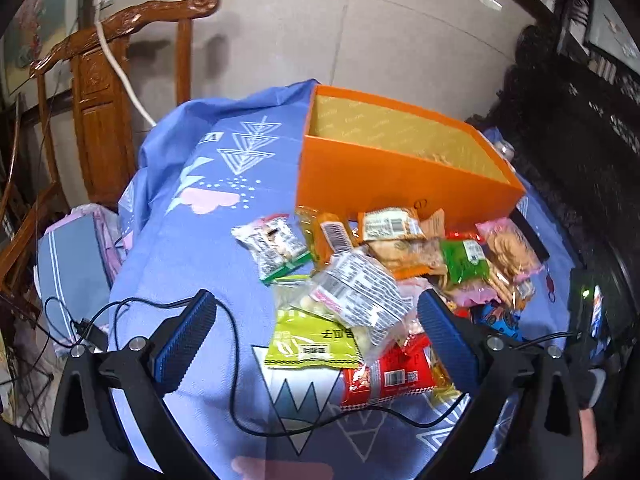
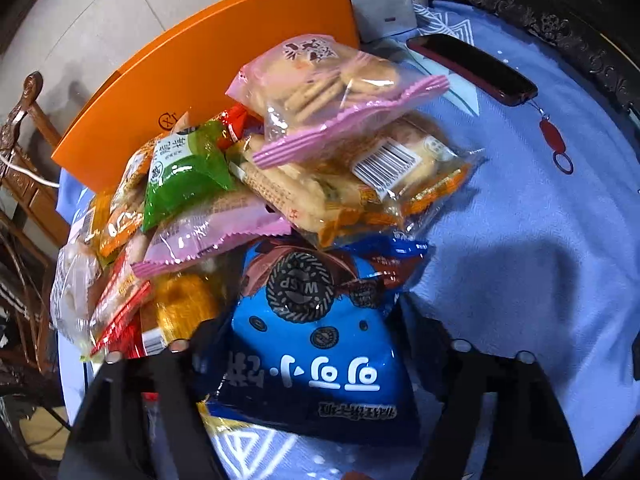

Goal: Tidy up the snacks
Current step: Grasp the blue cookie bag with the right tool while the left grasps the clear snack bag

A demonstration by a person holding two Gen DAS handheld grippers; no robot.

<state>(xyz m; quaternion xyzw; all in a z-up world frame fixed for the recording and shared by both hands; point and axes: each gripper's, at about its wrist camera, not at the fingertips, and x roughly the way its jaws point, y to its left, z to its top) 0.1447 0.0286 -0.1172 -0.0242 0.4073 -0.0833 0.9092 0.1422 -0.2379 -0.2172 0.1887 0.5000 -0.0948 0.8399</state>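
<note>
My right gripper point(image 2: 320, 344) has its black fingers point(image 2: 486, 408) straddling a blue cookie packet with white lettering point(image 2: 320, 344); the packet fills the gap between them, but I cannot tell whether the pads actually press on it. My left gripper point(image 1: 316, 328) stands wide apart, its blue ribbed pads point(image 1: 186, 338) hovering clear of the packets, with a yellow-green snack packet point(image 1: 310, 346) and a clear packet with a printed white label point(image 1: 356, 294) lying between them.

The blue packet sits at the near edge of a loose heap of snacks on a blue patterned cloth point(image 2: 520, 264). Its far end is tucked under a clear packet of long biscuits with a barcode point(image 2: 360, 184), and a pink-edged bag of round crackers point(image 2: 328, 84) lies on top of that. To the left, a green packet point(image 2: 180, 176) and a pink-trimmed clear wrapper point(image 2: 216, 236) lean over it, and a red packet point(image 2: 120, 316) and a golden-orange one point(image 2: 180, 304) crowd the left finger.

Behind the heap stands an open orange cardboard box with a gold-patterned lining point(image 1: 400, 176), its front wall touching the rearmost packets. A thin black cable point(image 1: 236, 360) loops across the cloth under my left gripper.

To the right of the heap the cloth is bare, apart from a dark phone with a red strap point(image 2: 472, 68) near the far edge and a white carton point(image 2: 384, 8) beside the box corner. A carved wooden chair point(image 1: 104, 120) stands beyond the cloth's left edge.
</note>
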